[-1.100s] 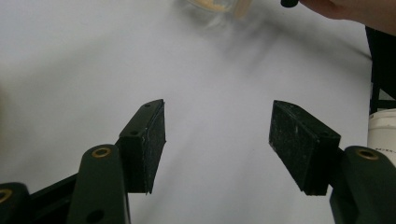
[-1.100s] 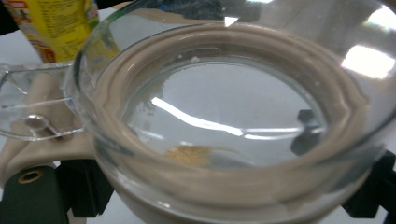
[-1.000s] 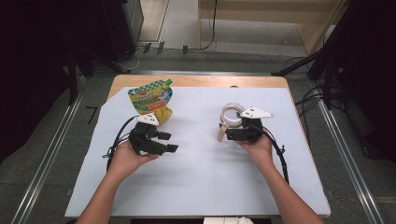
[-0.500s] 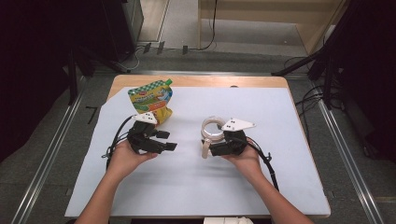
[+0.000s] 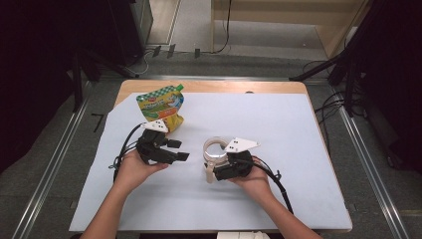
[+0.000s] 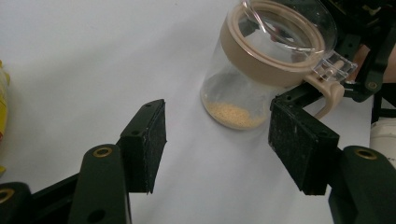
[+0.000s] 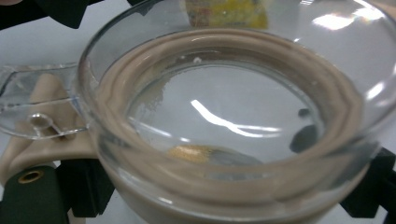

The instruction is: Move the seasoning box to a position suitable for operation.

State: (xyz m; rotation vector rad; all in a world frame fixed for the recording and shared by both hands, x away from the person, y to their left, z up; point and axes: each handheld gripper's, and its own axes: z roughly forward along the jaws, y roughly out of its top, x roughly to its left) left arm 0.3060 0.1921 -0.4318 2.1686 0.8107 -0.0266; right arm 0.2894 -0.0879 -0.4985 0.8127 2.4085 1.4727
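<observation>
Though nearly empty, jar [image 6: 261,70] with yellow grains [image 6: 232,114].

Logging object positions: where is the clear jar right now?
In the high view, the clear jar stands centre-table on the white mat, held by the right gripper, right of the left gripper.

pouch [image 5: 162,103] print too small, nothing legible

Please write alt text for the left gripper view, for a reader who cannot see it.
A clear jar with a tan collar and a clear lid stands on the white table, a little yellow powder at its bottom. The left gripper, jaws open, points toward it.
</observation>
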